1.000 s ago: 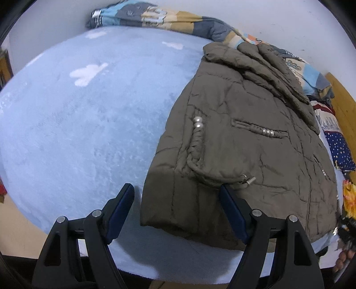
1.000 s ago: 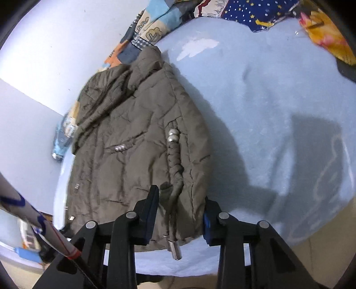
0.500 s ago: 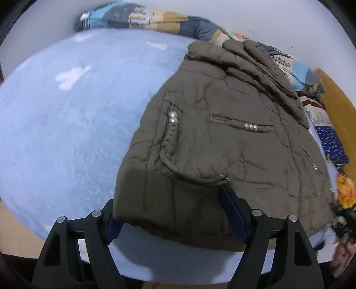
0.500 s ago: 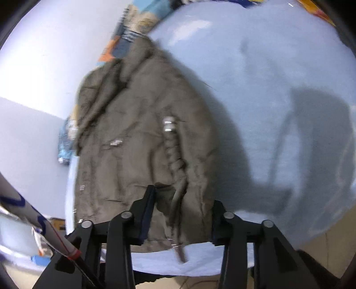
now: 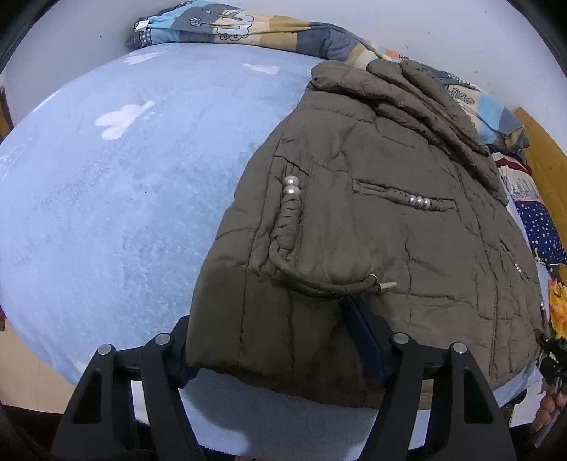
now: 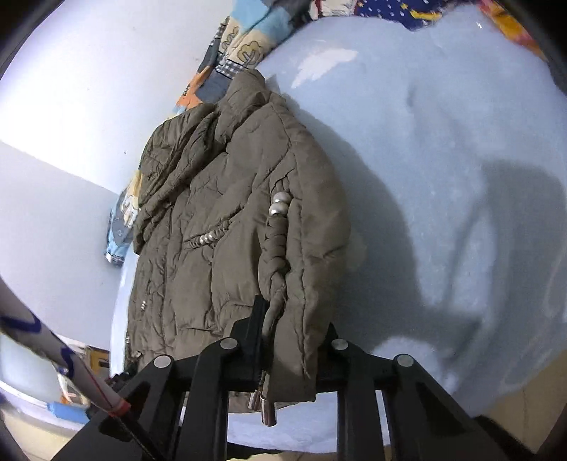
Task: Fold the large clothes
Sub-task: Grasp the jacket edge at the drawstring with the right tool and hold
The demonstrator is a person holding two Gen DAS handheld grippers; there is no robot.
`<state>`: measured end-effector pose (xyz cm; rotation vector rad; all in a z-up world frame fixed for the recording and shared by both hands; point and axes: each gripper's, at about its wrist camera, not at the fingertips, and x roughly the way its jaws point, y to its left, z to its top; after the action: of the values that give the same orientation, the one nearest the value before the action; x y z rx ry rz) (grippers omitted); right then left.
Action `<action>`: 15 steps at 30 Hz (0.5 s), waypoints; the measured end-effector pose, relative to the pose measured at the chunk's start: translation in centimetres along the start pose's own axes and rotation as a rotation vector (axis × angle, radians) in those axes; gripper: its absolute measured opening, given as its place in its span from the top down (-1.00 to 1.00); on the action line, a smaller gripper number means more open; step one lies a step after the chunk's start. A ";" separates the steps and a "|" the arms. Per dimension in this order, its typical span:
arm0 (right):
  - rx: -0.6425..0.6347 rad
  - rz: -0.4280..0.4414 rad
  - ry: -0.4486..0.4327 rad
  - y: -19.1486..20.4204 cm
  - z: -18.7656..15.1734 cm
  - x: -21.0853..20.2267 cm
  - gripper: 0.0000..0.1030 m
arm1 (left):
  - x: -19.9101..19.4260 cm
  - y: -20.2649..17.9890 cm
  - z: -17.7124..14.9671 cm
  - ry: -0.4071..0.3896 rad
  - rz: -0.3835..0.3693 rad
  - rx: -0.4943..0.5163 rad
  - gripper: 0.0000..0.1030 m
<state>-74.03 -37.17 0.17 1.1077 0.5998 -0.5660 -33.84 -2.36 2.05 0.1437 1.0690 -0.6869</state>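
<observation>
An olive padded jacket (image 5: 372,220) lies flat on a light blue fleece blanket (image 5: 124,212), collar toward the wall. My left gripper (image 5: 271,340) straddles the near hem corner. Its jaws are closing, with the hem bunched between them, and the blue right pad (image 5: 361,337) touches the fabric at its tip. In the right wrist view the jacket (image 6: 230,230) has its other hem corner pinched in my right gripper (image 6: 292,333). That gripper's jaws are closing tight on the fold. The braided drawcord's metal tip (image 6: 267,411) dangles below the fingers.
A patterned quilt (image 5: 248,28) is bunched along the white wall behind the jacket. A starry blue cloth (image 5: 542,227) and a wooden board (image 5: 542,149) sit at the right. A white rod with blue marks (image 6: 53,354) crosses the lower left. The blanket (image 6: 443,177) stretches away beside the jacket.
The left gripper has moved in so the hem corner now sits between its jaws, which have narrowed a little. The right jaws have narrowed onto the hem fold, and the cord end now hangs below them.
</observation>
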 end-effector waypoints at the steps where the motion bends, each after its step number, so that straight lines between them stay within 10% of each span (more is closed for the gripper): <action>1: 0.009 -0.009 0.011 -0.3 -0.1 0.3 0.61 | 0.1 0.0 0.0 0.000 0.003 0.002 -0.38; 15: 0.072 -0.001 -0.002 -1.5 -0.3 0.9 0.43 | 0.6 -0.9 0.0 -0.010 0.045 0.045 -0.44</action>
<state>-74.46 -37.51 -1.51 1.1743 0.5819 -0.5927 -34.16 -3.31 1.70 0.2025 1.0385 -0.6703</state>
